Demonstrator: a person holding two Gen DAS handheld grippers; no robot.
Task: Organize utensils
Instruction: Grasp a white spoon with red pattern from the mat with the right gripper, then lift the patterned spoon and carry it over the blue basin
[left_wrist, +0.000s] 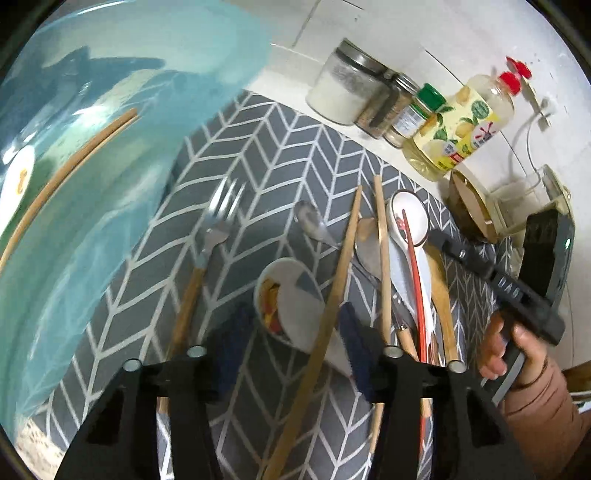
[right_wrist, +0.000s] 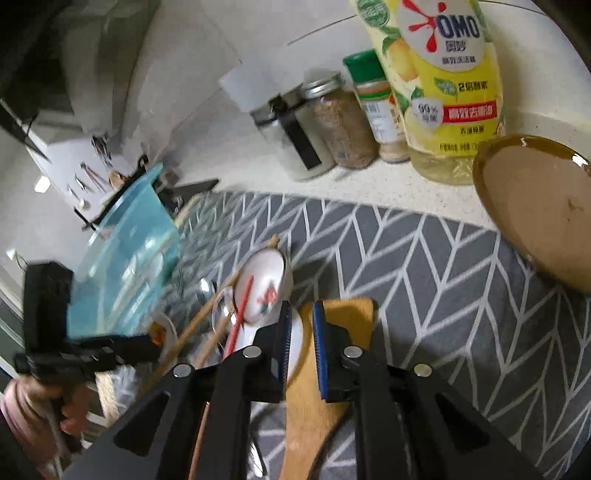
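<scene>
Utensils lie in a loose heap on a grey herringbone mat (left_wrist: 280, 147). My left gripper (left_wrist: 295, 332) hangs over them, jaws partly open. A white spoon with a red-yellow pattern (left_wrist: 291, 299) and a wooden chopstick (left_wrist: 332, 295) sit between its blue pads, which do not visibly press on them. A wooden-handled fork (left_wrist: 207, 251) lies to the left. My right gripper (right_wrist: 301, 328) is nearly closed on the handle of a white flowered spoon (right_wrist: 262, 291). That handle rests over a wooden spatula (right_wrist: 317, 406). A red chopstick (right_wrist: 240, 314) crosses the spoon's bowl.
A teal see-through bin (left_wrist: 92, 184) holding a pair of chopsticks (left_wrist: 74, 162) stands left of the mat. Along the back stand a sugar jar (left_wrist: 343, 88), spice jars (left_wrist: 417, 110), a dish soap bottle (left_wrist: 465, 122) and a brown bowl (right_wrist: 535, 206). A metal spoon (left_wrist: 314, 221) lies mid-mat.
</scene>
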